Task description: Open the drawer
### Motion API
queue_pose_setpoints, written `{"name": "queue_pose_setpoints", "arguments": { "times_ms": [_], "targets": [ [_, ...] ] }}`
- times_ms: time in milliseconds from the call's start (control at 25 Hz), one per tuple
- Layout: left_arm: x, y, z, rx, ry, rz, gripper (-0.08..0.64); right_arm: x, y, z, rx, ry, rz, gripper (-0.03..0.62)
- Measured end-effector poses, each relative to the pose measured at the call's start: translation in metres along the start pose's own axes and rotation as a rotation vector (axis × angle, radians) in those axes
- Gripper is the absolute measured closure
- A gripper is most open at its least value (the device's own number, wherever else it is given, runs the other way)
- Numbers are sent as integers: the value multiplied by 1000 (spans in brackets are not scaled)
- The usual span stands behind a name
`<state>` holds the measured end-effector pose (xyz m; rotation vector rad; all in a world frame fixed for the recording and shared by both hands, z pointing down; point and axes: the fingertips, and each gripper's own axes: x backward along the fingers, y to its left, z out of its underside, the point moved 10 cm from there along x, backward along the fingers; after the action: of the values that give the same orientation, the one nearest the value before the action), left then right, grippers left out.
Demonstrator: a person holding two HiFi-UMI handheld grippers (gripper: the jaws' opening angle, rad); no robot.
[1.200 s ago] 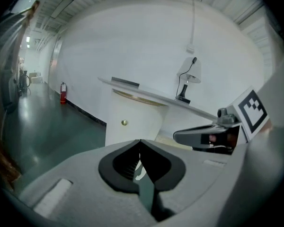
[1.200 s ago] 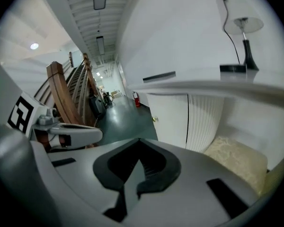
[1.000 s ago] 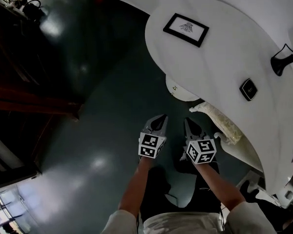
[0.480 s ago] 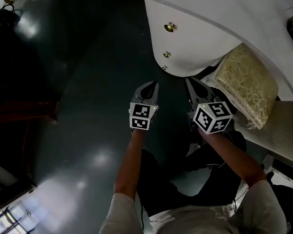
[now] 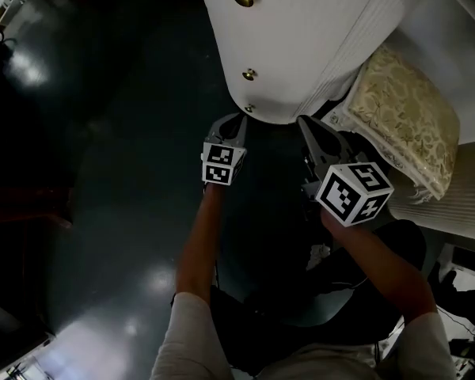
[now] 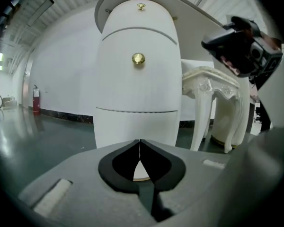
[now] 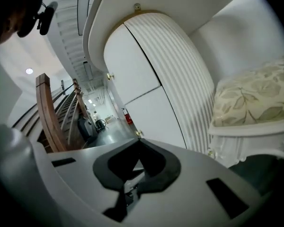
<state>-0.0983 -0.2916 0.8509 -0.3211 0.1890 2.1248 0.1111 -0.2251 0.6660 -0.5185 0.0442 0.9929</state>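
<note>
My left claw (image 6: 139, 143) is closed and empty, aimed squarely at the middle drawer (image 6: 137, 86) of the white cabinet (image 6: 132, 126). The drawer's brass knob (image 6: 138, 58) lies straight ahead and above the claw tips, clear of them. The right claw (image 7: 139, 142), also closed on nothing, faces the cabinet obliquely, so I judge the left better placed. The drawer front runs horizontally and faces me.

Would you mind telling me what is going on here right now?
A person holds two grippers before a white cabinet with brass knobs on its drawers. The left gripper and right gripper are both shut and empty, pointed at the cabinet's lower part. Neither grips a knob, and the drawers look closed, so the opening has not begun.
</note>
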Motion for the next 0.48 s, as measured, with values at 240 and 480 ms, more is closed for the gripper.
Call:
{"name": "queue_pose_setpoints", "arguments": {
  "times_ms": [240,480],
  "targets": [
    [-9,1,32,30,-19,-15,549,-33,1,8,94,-14,10,577],
    [-6,-1,50,24,-31,-36,549,-76,-27,17,78,37,48,577]
  ]
}}
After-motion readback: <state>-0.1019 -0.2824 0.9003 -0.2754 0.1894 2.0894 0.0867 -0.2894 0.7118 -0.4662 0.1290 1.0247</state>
